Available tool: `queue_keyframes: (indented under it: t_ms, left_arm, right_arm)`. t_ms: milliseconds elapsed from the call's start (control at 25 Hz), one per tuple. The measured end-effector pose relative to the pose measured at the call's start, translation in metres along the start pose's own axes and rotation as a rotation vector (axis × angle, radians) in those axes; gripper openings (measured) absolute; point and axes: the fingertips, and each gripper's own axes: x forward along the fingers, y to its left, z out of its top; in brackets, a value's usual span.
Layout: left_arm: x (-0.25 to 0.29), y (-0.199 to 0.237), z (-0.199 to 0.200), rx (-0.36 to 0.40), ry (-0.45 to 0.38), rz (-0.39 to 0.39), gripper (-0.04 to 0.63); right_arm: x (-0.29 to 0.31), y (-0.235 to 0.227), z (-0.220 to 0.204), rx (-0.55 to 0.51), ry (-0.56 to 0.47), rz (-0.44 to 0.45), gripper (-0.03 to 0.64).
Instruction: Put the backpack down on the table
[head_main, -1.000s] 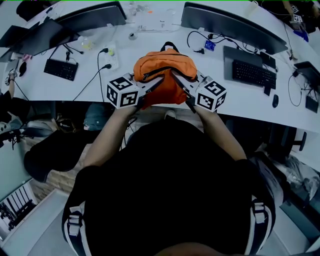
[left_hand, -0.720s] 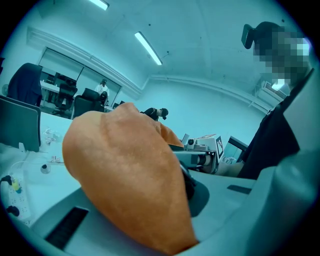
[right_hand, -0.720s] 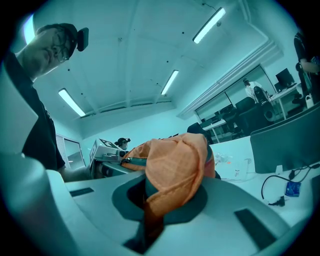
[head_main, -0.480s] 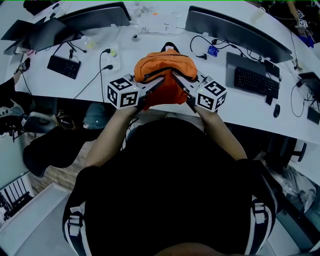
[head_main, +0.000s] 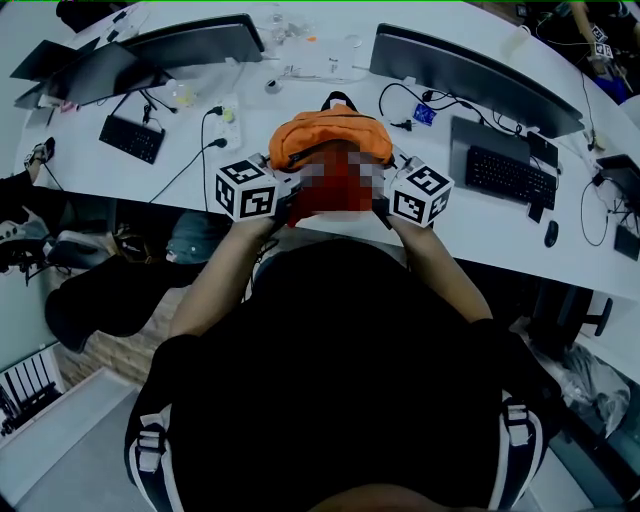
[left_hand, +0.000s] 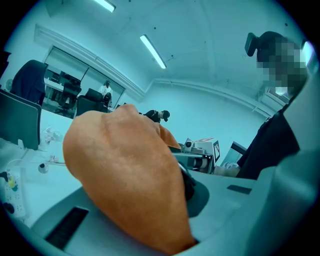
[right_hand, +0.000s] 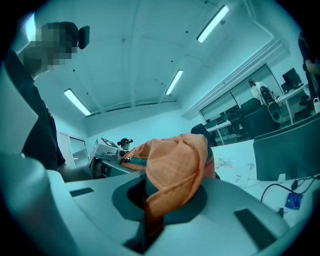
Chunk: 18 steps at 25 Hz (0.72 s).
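Note:
The orange backpack (head_main: 330, 135) hangs over the near edge of the white table (head_main: 480, 215), held between both grippers. My left gripper (head_main: 290, 183) is shut on the bag's left side and my right gripper (head_main: 385, 185) on its right side. A mosaic patch hides the bag's middle in the head view. The left gripper view shows orange fabric (left_hand: 125, 175) bulging over the left gripper (left_hand: 187, 200), pinched between its jaws. In the right gripper view a fold of the backpack (right_hand: 175, 160) is clamped in the right gripper (right_hand: 150, 215).
Two monitors (head_main: 470, 70) (head_main: 190, 40) stand at the back of the table. Keyboards (head_main: 505, 172) (head_main: 132, 138), a mouse (head_main: 551, 234), a power strip (head_main: 228, 115) and loose cables (head_main: 400, 100) lie around the bag. A dark chair (head_main: 110, 300) stands below left.
Both grippers have carried the backpack a little forward over the table. Both grips stay the same.

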Motion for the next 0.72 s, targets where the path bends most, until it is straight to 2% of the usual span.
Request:
queue_keyframes:
  t_ms: [480, 720]
  left_arm:
    - [-0.006, -0.014, -0.005, 0.010, 0.007, 0.009, 0.031]
    - [-0.010, -0.017, -0.003, 0.021, 0.006, -0.013, 0.031]
  right_arm:
    - [-0.006, 0.013, -0.003, 0.005, 0.002, 0.017, 0.031]
    - [-0.009, 0.019, 0.000, -0.002, 0.006, -0.002, 0.031]
